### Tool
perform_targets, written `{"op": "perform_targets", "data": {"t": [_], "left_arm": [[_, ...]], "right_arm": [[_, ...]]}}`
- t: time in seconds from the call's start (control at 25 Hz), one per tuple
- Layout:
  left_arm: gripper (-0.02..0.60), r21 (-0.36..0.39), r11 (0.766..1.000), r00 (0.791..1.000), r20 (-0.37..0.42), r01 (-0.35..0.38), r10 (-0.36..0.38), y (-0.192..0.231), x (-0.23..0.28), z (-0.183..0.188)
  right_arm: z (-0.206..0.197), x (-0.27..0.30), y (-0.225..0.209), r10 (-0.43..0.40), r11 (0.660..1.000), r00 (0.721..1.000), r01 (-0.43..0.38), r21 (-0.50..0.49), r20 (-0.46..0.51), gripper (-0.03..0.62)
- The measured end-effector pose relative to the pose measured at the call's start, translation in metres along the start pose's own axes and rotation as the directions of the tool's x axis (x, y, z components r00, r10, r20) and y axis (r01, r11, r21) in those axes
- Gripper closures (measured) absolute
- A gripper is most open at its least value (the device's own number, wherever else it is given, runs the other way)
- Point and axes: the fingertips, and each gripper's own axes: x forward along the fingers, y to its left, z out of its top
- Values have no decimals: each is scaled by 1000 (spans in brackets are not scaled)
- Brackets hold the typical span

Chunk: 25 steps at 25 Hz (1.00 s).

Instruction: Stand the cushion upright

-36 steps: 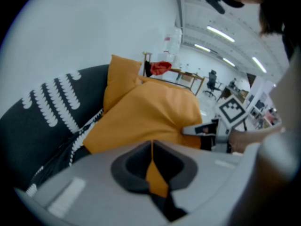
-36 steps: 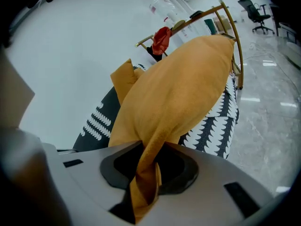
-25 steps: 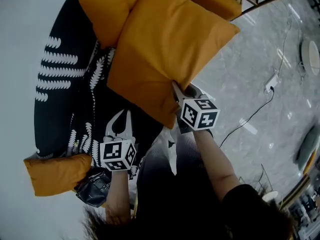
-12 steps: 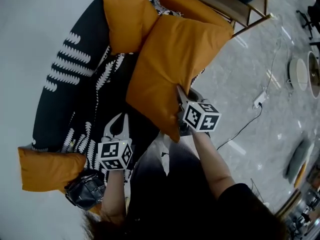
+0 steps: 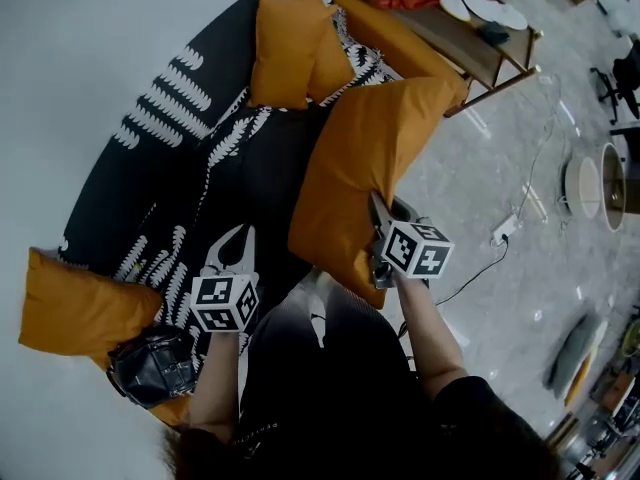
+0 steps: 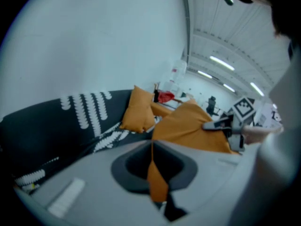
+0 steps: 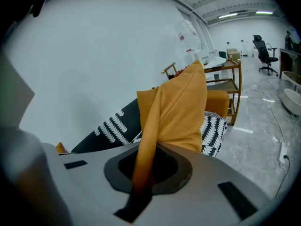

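Room: white wall, grey polished floor [image 5: 500, 178], a black sofa [image 5: 190, 178] with white leaf print, a wooden side table [image 5: 485, 53] at its far end
Other things: a second orange pillow [image 5: 290, 48] at the back of the sofa, a black handbag [image 5: 150, 363] at the near end
Cushion: the orange cushion [image 5: 360, 158] stands over the seat's front edge, its top corner reaching toward the side table
What changed: a second ago its broad face lay spread across the seat toward the head camera; now it shows narrower, turned more on edge, and the right gripper view has it rising straight up from the grip
Meaning for the task: the raising looks largely done; what is left is to seat its lower edge and lean it on the backrest, and whether that edge touches the seat now I cannot tell
Right tongs [image 5: 378, 213]: pressed together on the cushion's lower edge, a fold of fabric pinched between the jaws
Left tongs [image 5: 243, 233]: over the dark seat, apart from the cushion, tips drawn together with nothing in them by the head view; a thin orange sliver shows in the seam in its own view, and what it is I cannot tell
Risk: held by one edge only, the cushion may flop sideways once released
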Motion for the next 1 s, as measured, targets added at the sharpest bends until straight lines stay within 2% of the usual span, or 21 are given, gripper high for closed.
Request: {"op": "perform_targets", "data": {"t": [0.32, 0.56, 0.84, 1.0], "left_arm": [[566, -38, 999, 999, 40, 1, 0, 11, -38, -10], [565, -58, 998, 996, 76, -36, 41, 34, -71, -10], [512, -111, 991, 992, 98, -74, 85, 66, -105, -20], [459, -134, 989, 989, 122, -66, 83, 78, -121, -26]], "right_arm": [[21, -40, 66, 125, 986, 991, -120, -117, 40, 580], [34, -60, 121, 239, 959, 970, -231, -165, 34, 580], [39, -70, 178, 350, 900, 937, -338, -276, -8, 582], [37, -71, 213, 415, 858, 909, -405, -316, -38, 582]]}}
